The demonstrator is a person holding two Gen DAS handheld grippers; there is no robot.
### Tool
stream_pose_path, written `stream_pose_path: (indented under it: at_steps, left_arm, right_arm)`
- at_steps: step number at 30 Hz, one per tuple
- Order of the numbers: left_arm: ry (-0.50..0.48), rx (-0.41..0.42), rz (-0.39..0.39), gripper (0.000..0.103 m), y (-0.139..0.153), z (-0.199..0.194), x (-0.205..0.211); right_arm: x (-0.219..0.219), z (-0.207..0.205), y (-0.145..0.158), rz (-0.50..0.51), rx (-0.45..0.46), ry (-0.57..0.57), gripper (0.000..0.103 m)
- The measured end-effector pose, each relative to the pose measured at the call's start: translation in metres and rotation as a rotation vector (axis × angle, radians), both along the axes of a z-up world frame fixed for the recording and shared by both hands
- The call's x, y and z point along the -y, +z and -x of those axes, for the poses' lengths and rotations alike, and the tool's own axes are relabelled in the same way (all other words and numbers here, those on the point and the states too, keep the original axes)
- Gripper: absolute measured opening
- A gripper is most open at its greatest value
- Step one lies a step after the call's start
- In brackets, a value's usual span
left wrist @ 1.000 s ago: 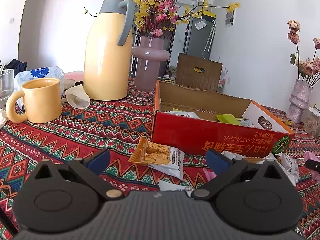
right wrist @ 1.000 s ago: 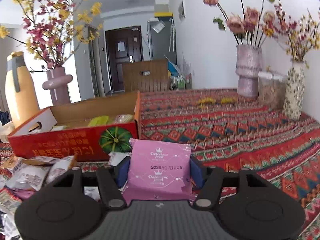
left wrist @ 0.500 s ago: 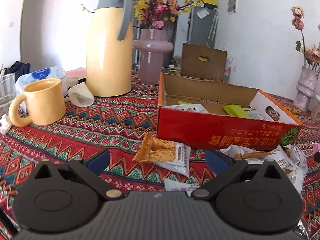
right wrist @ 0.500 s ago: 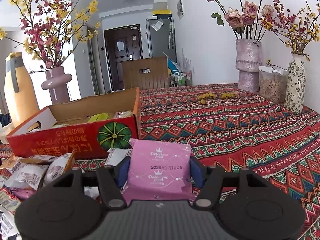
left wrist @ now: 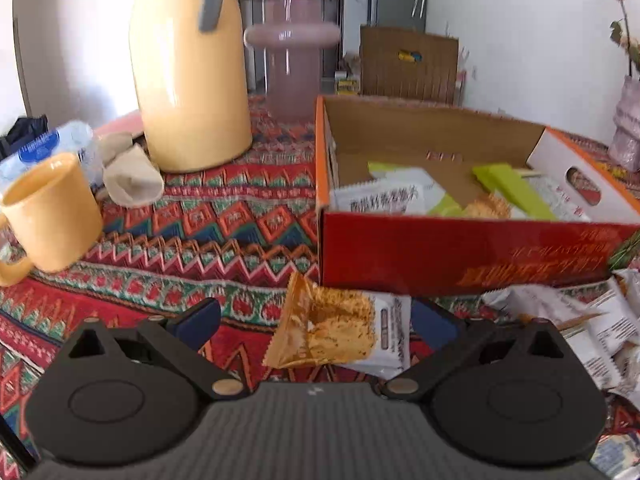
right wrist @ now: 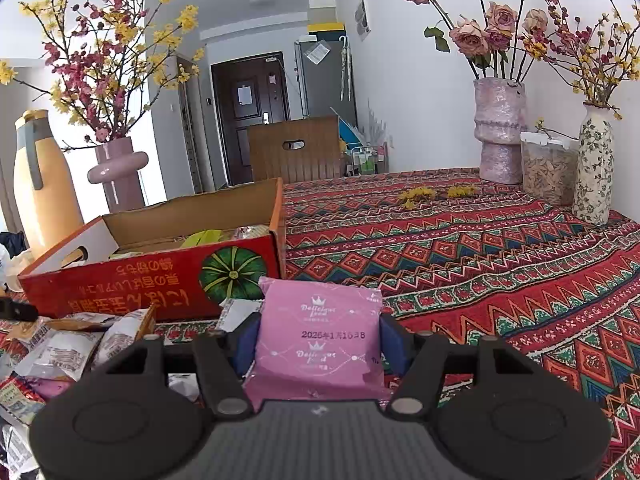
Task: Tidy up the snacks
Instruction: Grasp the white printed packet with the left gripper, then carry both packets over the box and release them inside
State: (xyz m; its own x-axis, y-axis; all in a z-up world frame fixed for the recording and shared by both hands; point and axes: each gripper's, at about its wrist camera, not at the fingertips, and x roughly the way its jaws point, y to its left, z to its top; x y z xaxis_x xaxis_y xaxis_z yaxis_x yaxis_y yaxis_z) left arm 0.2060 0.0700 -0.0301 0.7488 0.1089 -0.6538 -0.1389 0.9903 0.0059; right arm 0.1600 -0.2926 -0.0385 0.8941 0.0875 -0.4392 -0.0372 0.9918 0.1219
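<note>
**Snack sorting partly done: some packets boxed, a pile left on the bench**

The open red cardboard box with the orange rim (left wrist: 460, 252) stands on the bench, which is covered by a red zigzag-patterned cloth (left wrist: 208, 236). Inside the box lie several packets: a white printed one, light green ones and a golden snack. That part of the job looks finished, though much of the box floor is bare brown cardboard.

More is left outside. A clear-and-white packet of golden crispy snack (left wrist: 340, 332) lies on the cloth just in front of the box's red front wall. The left gripper (left wrist: 316, 320) hangs over it with its blue pads spread wide, one on each side of the packet and not pressing on it. To the right of that packet, a heap of white and silver wrappers (left wrist: 580, 320) spreads along the foot of the box; the right wrist view shows the same heap running on toward the camera's lower left.

The right gripper (right wrist: 318, 340) is clamped on a flat pink foil packet with white print (right wrist: 320, 340), held clear of the bench near the box corner that bears the green pumpkin picture. By my reading, this pink packet goes into the box next, then the golden one, then the heap. I judge the task well under halfway.
</note>
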Motion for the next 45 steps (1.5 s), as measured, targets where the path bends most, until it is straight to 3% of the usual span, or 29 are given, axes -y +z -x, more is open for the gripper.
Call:
stream_pose_path:
  at_steps: [6,14,16,22,23,24,28,45]
  left_arm:
    - [-0.016,-0.056,-0.003,0.103,-0.012,-0.009,0.002]
    - [-0.015,-0.056,0.003,0.102,-0.013,-0.009,0.001]
    - [-0.020,-0.048,0.003,0.098,-0.013,-0.008,0.002]
    - [-0.053,-0.013,0.001,0.069,-0.009,-0.003,0.007]
    - [-0.056,-0.010,0.001,0.060,-0.009,-0.001,0.007]
    - [-0.061,-0.006,0.004,0.044,-0.008,0.001,0.008]
    - [-0.079,0.007,0.030,0.019,-0.004,0.007,0.006]
    - [-0.094,0.132,0.042,0.018,0.019,0.046,0.009]
  right_arm:
    - [-0.001,0.001,0.000,0.000,0.007,0.005,0.061]
    - [-0.001,0.001,0.000,0.001,0.009,0.010,0.061]
    - [-0.001,0.001,0.000,0.002,0.009,0.010,0.061]
    - [-0.001,0.001,0.001,0.002,0.008,0.009,0.061]
    - [-0.001,0.001,0.001,0.002,0.008,0.009,0.061]
    - [-0.001,0.001,0.000,0.001,0.007,0.009,0.061]
    - [-0.001,0.000,0.000,0.001,0.003,0.010,0.061]
    - [0.000,0.004,0.001,-0.010,0.023,0.015,0.061]
